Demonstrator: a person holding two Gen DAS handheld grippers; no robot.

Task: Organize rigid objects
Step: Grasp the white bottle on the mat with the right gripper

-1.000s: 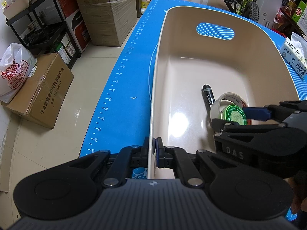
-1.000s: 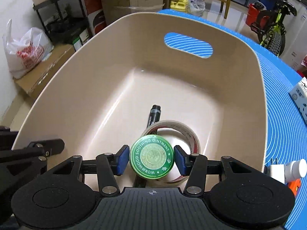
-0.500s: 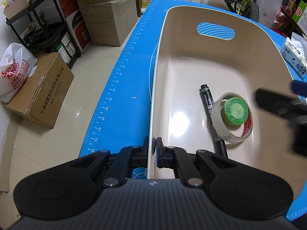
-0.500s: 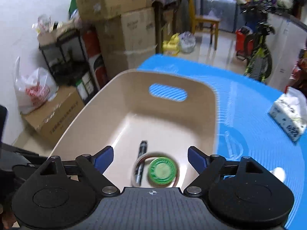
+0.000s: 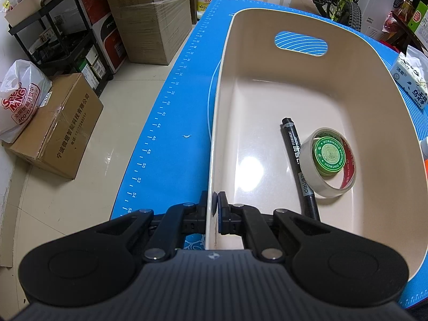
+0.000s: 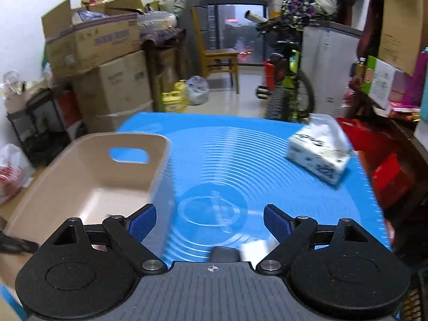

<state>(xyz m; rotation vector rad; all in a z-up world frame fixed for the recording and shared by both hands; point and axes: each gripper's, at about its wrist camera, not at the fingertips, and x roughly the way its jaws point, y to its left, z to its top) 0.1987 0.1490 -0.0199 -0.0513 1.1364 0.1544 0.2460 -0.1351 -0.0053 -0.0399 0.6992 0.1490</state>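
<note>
A beige plastic bin point(image 5: 379, 123) point(image 6: 88, 165) stands on the blue mat point(image 5: 171, 139) point(image 6: 240, 160). Inside lie a black permanent marker point(image 5: 297, 160), a roll of pale tape point(image 5: 327, 187) and a green round ointment tin point(image 5: 329, 155) resting in the roll's hole. My left gripper point(image 5: 214, 208) is shut on the bin's near left wall. My right gripper point(image 6: 210, 220) is open and empty over the mat, to the right of the bin. A blurred white and grey object point(image 6: 240, 251) shows low between its fingers.
A tissue pack point(image 5: 412, 80) point(image 6: 318, 157) lies on the mat at the right. Cardboard boxes point(image 5: 149, 21), a black shelf rack point(image 5: 61, 42) and a plastic bag point(image 5: 21, 101) stand on the floor to the left. A bicycle point(image 6: 289, 80) and a chair point(image 6: 219, 58) are beyond the table.
My right gripper let go of the green tin into the tape roll, opened wide, then pulled up and to the right out of the bin. The left gripper stayed clamped on the bin wall.
</note>
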